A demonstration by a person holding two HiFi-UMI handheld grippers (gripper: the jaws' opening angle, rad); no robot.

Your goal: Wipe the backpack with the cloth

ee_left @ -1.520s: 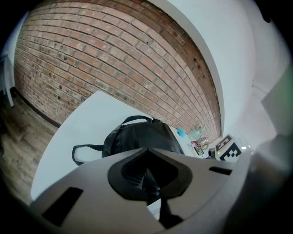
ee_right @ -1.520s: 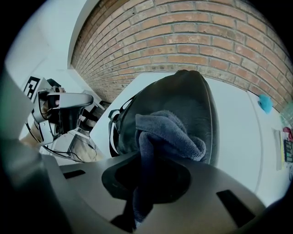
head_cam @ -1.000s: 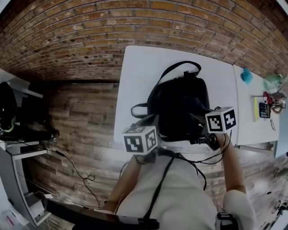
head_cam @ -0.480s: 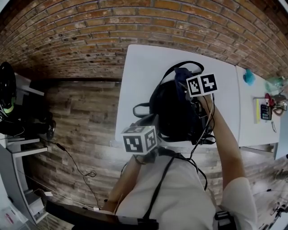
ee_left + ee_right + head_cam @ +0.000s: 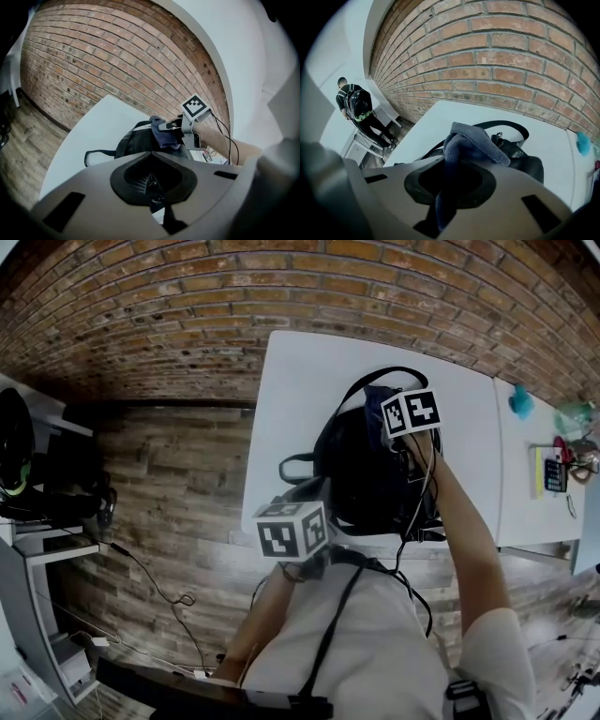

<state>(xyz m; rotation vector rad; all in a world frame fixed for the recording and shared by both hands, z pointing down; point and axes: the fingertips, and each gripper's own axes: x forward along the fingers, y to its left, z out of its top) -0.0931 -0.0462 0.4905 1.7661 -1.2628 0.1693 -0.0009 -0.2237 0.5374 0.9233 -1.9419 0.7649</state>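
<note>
Looking steeply down from head height onto desk point(image 5: 300, 381) and backpack point(image 5: 361, 474), peering low across both from the near edge by left gripper view, sitting close above by right, brick wall point(image 5: 187, 306) shared throughout.

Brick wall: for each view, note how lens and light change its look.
Head view: the brick wall bows into an arc, with the corners darkened. Left gripper view: the courses curve, and a black vignette rings the edges. Right gripper view: the bricks look large, sharp and evenly lit, with no glare.
</note>
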